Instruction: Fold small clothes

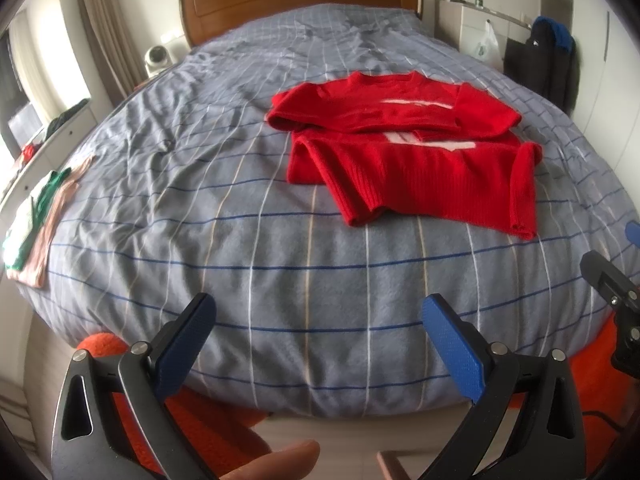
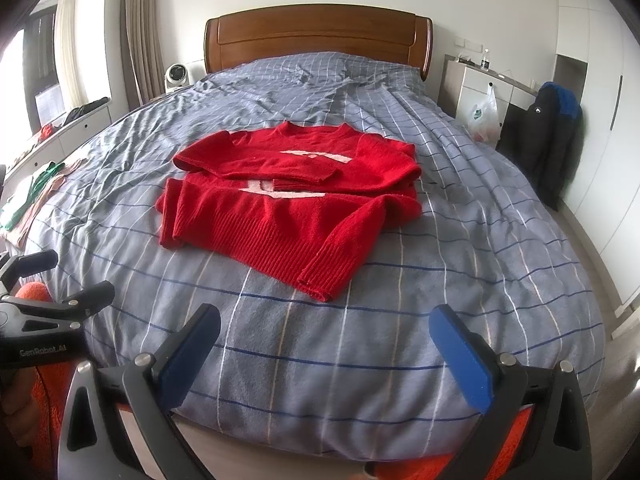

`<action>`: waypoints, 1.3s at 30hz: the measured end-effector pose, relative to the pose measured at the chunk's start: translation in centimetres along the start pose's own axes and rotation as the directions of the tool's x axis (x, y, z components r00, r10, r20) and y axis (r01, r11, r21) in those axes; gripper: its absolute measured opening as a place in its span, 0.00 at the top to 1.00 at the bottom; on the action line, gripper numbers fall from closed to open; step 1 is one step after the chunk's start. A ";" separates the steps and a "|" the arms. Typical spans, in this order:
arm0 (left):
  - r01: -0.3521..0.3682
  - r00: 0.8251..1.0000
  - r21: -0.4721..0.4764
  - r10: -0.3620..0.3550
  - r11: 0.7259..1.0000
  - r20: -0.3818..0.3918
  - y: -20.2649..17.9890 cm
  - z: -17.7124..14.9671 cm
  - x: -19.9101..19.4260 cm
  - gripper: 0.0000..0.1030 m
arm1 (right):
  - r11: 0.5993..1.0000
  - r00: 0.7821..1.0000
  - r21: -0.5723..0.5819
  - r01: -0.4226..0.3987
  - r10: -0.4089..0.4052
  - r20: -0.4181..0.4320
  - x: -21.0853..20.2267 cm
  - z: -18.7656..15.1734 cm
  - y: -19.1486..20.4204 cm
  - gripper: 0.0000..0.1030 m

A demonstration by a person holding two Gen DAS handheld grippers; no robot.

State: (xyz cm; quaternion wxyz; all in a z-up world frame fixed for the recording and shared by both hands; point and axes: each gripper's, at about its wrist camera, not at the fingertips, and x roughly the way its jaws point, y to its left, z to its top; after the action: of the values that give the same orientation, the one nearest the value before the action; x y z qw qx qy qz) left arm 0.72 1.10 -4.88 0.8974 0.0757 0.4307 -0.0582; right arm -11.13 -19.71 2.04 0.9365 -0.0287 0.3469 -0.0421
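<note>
Bed (image 2: 360, 360), grey-blue checked duvet, filled both views; wooden headboard (image 2: 318, 36) at far end; foot edge of duvet ran just beyond both grippers; wide bare duvet lay between that edge and the garment. Red knitted sweater (image 2: 288, 196) lay mid-bed, partly folded; upper part doubled down over the white chest motif; one ribbed sleeve cuff (image 2: 320, 280) pointed toward the foot edge; free duvet on all sides of it. Folded green, white and pink clothes (image 1: 34, 220) sat at the bed's left edge, well apart from the sweater. Left gripper (image 1: 320, 344) hovered level above the foot edge, aimed at the headboard, jaws spread wide, nothing between them; right gripper (image 2: 324, 352) alongside in like pose, jaws equally wide, empty; neither touched the sweater.
</note>
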 end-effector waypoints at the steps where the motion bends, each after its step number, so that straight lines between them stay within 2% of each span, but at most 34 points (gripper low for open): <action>1: -0.001 1.000 0.000 0.001 1.000 -0.001 0.0 -0.1 0.0 0.00 | 1.000 1.000 0.001 -0.001 0.001 -0.002 0.0 0.0 0.0 0.00; 18: 0.005 1.000 -0.022 -0.005 1.000 -0.009 1.3 -0.8 0.0 0.00 | 1.000 0.998 -0.007 0.001 -0.001 -0.058 0.2 -0.3 0.0 0.00; 22: 0.029 0.999 -0.027 -0.030 0.999 -0.013 2.0 -1.0 0.1 0.00 | 1.000 0.997 -0.019 0.011 -0.013 -0.074 0.4 -0.3 -0.2 0.00; 24: 0.060 0.998 -0.035 -0.060 0.998 -0.010 2.2 -0.2 0.4 0.00 | 1.000 0.996 -0.013 0.008 -0.009 -0.087 0.6 -0.4 -0.4 0.00; 27: 0.166 0.986 -0.056 -0.167 0.985 -0.025 3.5 1.9 2.1 0.00 | 1.000 0.991 -0.009 -0.019 0.018 -0.130 1.5 0.0 -1.4 0.00; 28: 0.208 0.977 -0.062 -0.211 0.976 -0.039 4.2 2.8 3.2 0.00 | 0.999 0.989 -0.010 -0.031 0.029 -0.142 2.1 0.4 -2.0 0.00; 31: 0.267 0.956 -0.099 -0.276 0.959 -0.101 5.2 4.8 6.4 0.01 | 0.999 0.985 -0.036 -0.021 0.015 -0.175 4.3 1.4 -2.8 0.00; 33: 0.303 0.936 -0.137 -0.322 0.943 -0.143 5.1 5.8 8.5 0.02 | 0.998 0.972 -0.024 -0.065 0.058 -0.226 6.5 2.1 -2.9 0.01; 34: 0.324 0.924 -0.157 -0.348 0.933 -0.159 5.1 6.0 9.4 0.08 | 0.996 0.968 -0.008 -0.091 0.087 -0.234 7.3 2.2 -2.9 0.01; 35: 0.343 0.912 -0.178 -0.372 0.922 -0.171 5.0 6.3 10.3 0.22 | 0.992 0.957 0.014 -0.124 0.123 -0.261 8.8 2.5 -2.7 0.03; 36: 0.356 0.905 -0.187 -0.387 0.916 -0.176 4.6 6.4 10.7 0.30 | 0.987 0.947 0.043 -0.157 0.162 -0.276 10.1 2.5 -2.6 0.10; 37: 0.371 0.896 -0.195 -0.405 0.908 -0.184 4.3 6.4 11.2 0.48 | 0.981 0.939 0.071 -0.180 0.192 -0.286 11.2 2.5 -2.7 0.17; 38: 0.377 0.892 -0.195 -0.412 0.905 -0.187 4.2 6.4 11.3 0.80 | 0.972 0.923 0.125 -0.201 0.230 -0.308 12.7 2.4 -3.0 0.37; 39: 0.393 0.883 -0.200 -0.429 0.897 -0.192 4.2 6.2 11.2 0.96 | 0.965 0.914 0.174 -0.197 0.245 -0.324 13.6 2.1 -3.5 0.57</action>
State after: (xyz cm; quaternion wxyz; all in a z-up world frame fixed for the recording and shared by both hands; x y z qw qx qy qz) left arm 13.13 3.64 -9.41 0.8113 -0.0815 0.5416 -0.2047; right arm 0.27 -24.49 -4.89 0.8603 0.0830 0.5017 0.0361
